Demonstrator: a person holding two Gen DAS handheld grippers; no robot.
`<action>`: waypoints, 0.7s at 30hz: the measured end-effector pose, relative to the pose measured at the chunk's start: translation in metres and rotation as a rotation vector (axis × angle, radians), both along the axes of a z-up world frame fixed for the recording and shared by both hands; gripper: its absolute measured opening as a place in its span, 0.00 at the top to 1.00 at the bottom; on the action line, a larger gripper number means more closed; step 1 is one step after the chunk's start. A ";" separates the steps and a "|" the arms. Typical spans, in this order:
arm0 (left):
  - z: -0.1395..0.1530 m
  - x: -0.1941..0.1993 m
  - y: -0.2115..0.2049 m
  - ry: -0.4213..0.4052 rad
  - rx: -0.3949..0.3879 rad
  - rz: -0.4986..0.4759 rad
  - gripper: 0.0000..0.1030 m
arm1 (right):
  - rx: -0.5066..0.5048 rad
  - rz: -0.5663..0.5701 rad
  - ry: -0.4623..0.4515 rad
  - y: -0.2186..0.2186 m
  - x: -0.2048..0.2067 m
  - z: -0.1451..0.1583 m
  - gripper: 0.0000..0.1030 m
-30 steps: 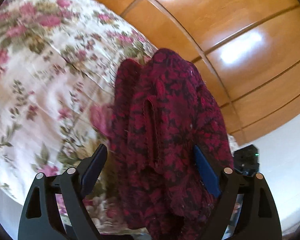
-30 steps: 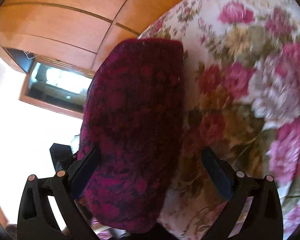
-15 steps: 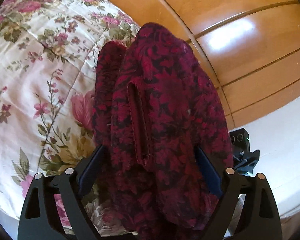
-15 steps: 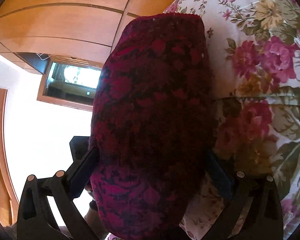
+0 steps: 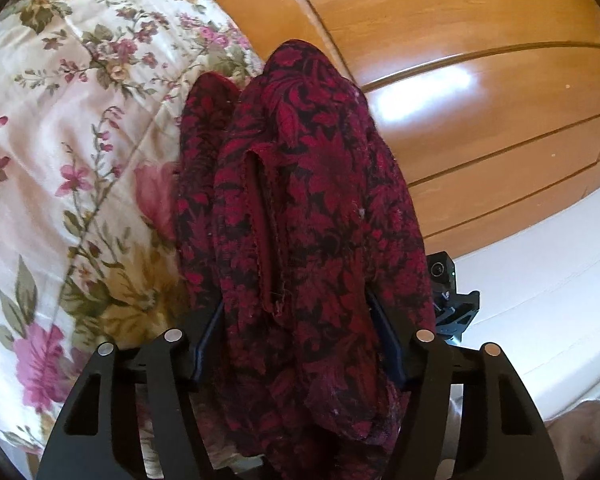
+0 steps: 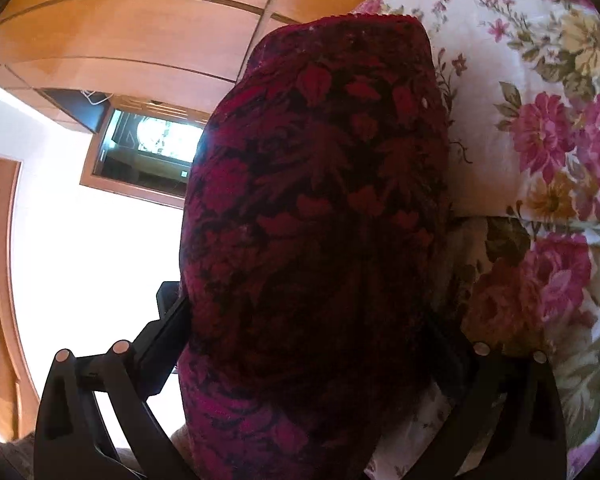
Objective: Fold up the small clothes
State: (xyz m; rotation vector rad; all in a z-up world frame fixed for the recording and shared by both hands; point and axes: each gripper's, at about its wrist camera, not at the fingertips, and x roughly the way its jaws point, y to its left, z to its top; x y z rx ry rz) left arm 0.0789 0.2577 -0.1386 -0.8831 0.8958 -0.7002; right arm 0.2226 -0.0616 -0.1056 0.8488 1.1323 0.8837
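A dark red garment with a black leaf pattern [image 5: 312, 208] fills the middle of both views. In the left wrist view it hangs bunched between the jaws of my left gripper [image 5: 300, 336], which is shut on it; a hemmed slit shows at its centre. In the right wrist view the same garment [image 6: 320, 216] is a thick folded bundle between the jaws of my right gripper [image 6: 312, 340], which is shut on it. The fingertips are mostly hidden by cloth. The garment is held up beside the floral bedspread [image 5: 60, 160].
The floral bedspread also shows at the right of the right wrist view [image 6: 540, 160]. A wooden wardrobe [image 5: 460, 80] stands behind, with a mirror or screen [image 6: 148, 152] in a wooden frame. The other gripper's camera [image 5: 444, 276] shows past the cloth.
Both grippers have closed from wide open onto the garment and lifted it. The views have tilted, so more wardrobe and wall show behind.
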 end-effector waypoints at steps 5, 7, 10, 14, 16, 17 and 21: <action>0.019 -0.002 -0.027 -0.060 -0.076 -0.076 0.43 | 0.025 -0.023 -0.098 -0.016 -0.024 0.032 0.19; 0.029 0.004 -0.050 -0.085 -0.067 -0.133 0.43 | 0.014 -0.044 -0.149 -0.028 -0.032 0.046 0.20; 0.040 0.025 -0.090 -0.100 -0.073 -0.218 0.43 | -0.015 -0.114 -0.203 -0.064 -0.043 0.063 0.22; 0.065 0.063 -0.163 -0.150 -0.029 -0.344 0.43 | -0.028 -0.277 -0.239 -0.137 -0.052 0.076 0.23; 0.082 0.086 -0.211 -0.184 -0.001 -0.416 0.43 | -0.036 -0.371 -0.258 -0.173 -0.057 0.080 0.23; 0.088 0.095 -0.231 -0.195 0.014 -0.443 0.43 | -0.047 -0.426 -0.267 -0.194 -0.060 0.082 0.23; 0.107 0.127 -0.318 -0.218 0.083 -0.549 0.43 | -0.104 -0.601 -0.256 -0.265 -0.072 0.076 0.23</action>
